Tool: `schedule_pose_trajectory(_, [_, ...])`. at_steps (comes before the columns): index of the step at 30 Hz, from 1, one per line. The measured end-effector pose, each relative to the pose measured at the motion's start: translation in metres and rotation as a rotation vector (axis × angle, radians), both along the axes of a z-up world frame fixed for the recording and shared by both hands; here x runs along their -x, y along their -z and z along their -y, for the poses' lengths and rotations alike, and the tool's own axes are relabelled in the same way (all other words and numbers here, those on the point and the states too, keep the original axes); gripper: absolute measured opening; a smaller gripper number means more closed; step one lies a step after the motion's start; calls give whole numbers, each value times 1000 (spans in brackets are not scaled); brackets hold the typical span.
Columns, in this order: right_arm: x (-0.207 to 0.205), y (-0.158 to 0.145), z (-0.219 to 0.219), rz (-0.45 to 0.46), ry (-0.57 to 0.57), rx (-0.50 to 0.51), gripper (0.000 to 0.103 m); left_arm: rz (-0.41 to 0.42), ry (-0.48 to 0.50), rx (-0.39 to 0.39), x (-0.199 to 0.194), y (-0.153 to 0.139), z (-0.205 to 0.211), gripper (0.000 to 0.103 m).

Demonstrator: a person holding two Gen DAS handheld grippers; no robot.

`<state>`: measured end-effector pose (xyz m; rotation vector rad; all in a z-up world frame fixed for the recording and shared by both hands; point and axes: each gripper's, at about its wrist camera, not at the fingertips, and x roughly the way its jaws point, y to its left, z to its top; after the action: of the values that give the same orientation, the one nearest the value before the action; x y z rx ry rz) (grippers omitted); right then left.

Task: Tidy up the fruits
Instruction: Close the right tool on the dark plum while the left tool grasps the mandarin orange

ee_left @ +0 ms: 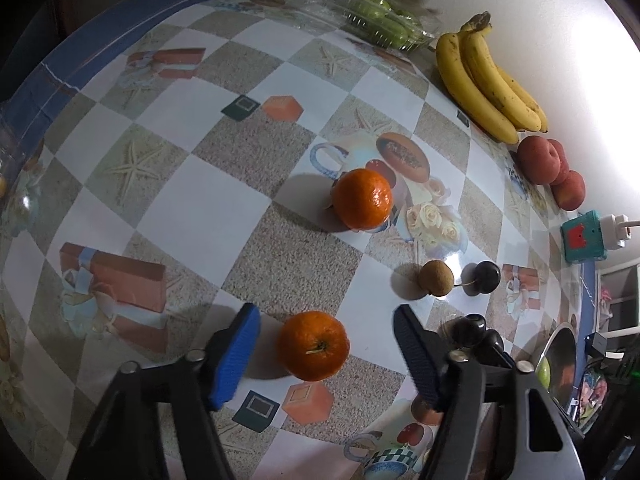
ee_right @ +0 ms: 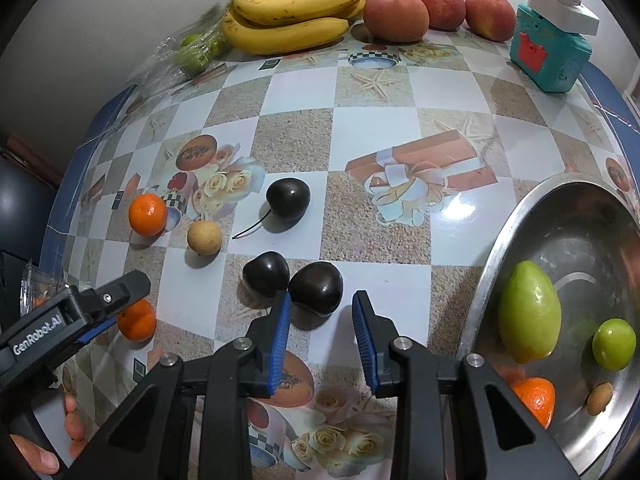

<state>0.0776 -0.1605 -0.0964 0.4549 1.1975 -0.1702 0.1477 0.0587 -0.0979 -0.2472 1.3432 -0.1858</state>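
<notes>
**Two grippers poised over small fruit on the checked tablecloth**

The left gripper (ee_left: 326,350) points steeply down with its blue-padded jaws open on either side of a small round orange tangerine (ee_left: 313,345); the pads stand clear of the peel, so nothing is held. The right gripper (ee_right: 322,334) has its jaws part-open just in front of a dark, glossy cherry (ee_right: 316,288), which touches a second dark cherry (ee_right: 266,274); its pads press on nothing either. Both fruits lie near the table's front edge, and the round steel bowl (ee_right: 520,216) at the right edge already holds green fruit, an orange one and a small tan one.

The tangerine looks light, with soft, yielding peel and a grippy skin; it should be taken across its widest middle, gently, as it will roll. The cherries look smooth, slippery and easily bruised, so a centred, light pinch seems wise. The neighbouring cherry may get nudged.
</notes>
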Motion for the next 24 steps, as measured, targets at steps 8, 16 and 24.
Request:
schedule_pose_trajectory(8, [-2,1,0,6,-1,-3,31,-8,1,2,0,0,1,38])
schedule_pose_trajectory(16, [-3,0,-1,15,-7,3,27,-3,0,-2,-1,-1,0,34])
schedule_pose_trajectory(24, [-3,-1,-1,14,-10,7,26,-1,-5,9,-1,-3,-1,30])
